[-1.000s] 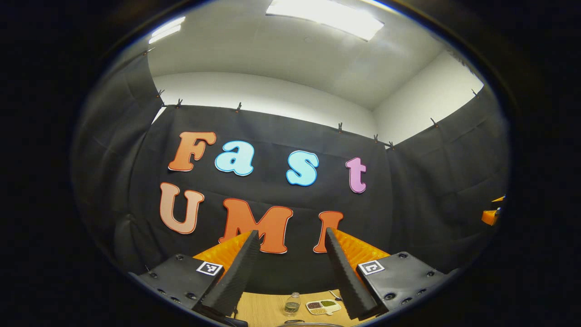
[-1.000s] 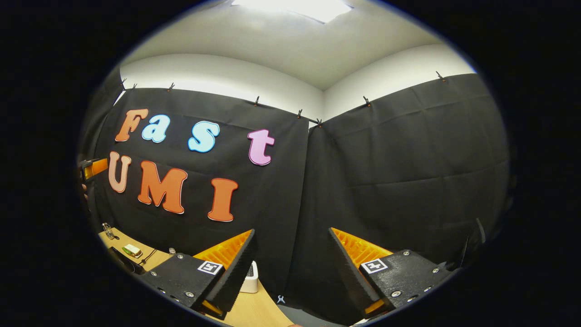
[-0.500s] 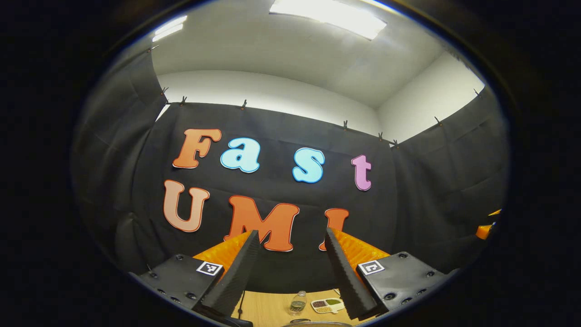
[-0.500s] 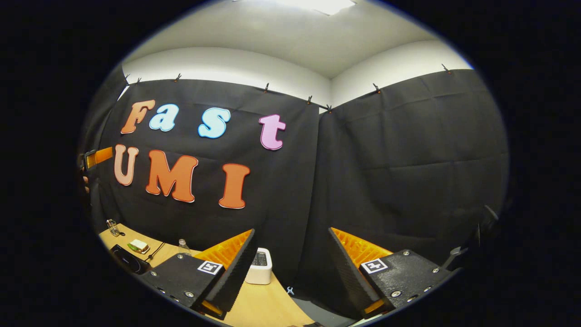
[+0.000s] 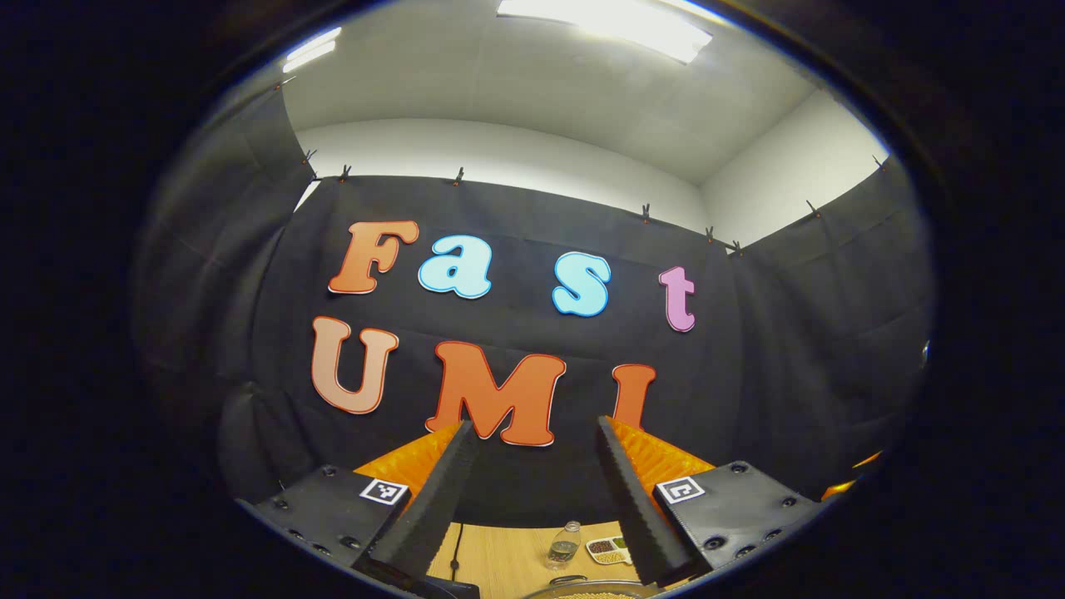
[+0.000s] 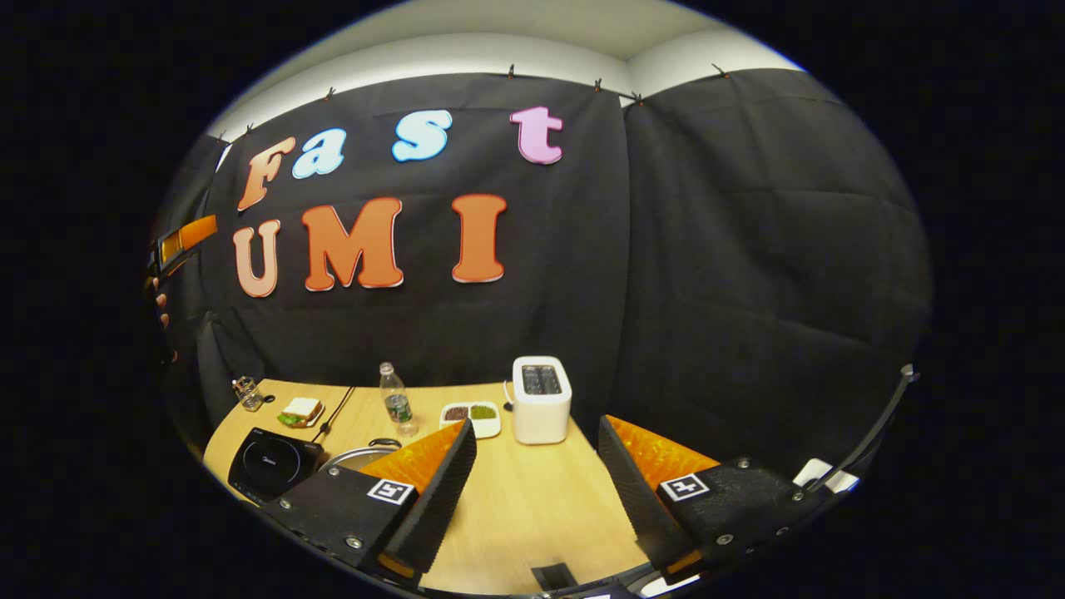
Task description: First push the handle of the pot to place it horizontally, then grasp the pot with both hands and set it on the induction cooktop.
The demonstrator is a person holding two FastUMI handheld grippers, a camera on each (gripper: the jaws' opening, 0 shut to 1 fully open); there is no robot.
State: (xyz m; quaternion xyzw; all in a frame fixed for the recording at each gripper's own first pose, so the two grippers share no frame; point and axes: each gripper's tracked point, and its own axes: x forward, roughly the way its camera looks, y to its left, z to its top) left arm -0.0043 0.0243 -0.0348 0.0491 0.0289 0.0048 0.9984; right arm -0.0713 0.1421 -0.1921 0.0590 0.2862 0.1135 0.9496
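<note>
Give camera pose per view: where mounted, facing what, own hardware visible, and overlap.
Left gripper view: rides the left tool, pitched up at the booth wall and ceiling; its two open fingers show, with a strip of table between them.
Right gripper view: rides the right tool, tilted down over the table; its open fingers show, plus the cooktop and toaster.
Shared: water bottle, divided dish, pot rim.

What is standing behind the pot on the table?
Behind the pot stand a water bottle and a divided dish of beans. The right gripper hides most of the pot.
</note>
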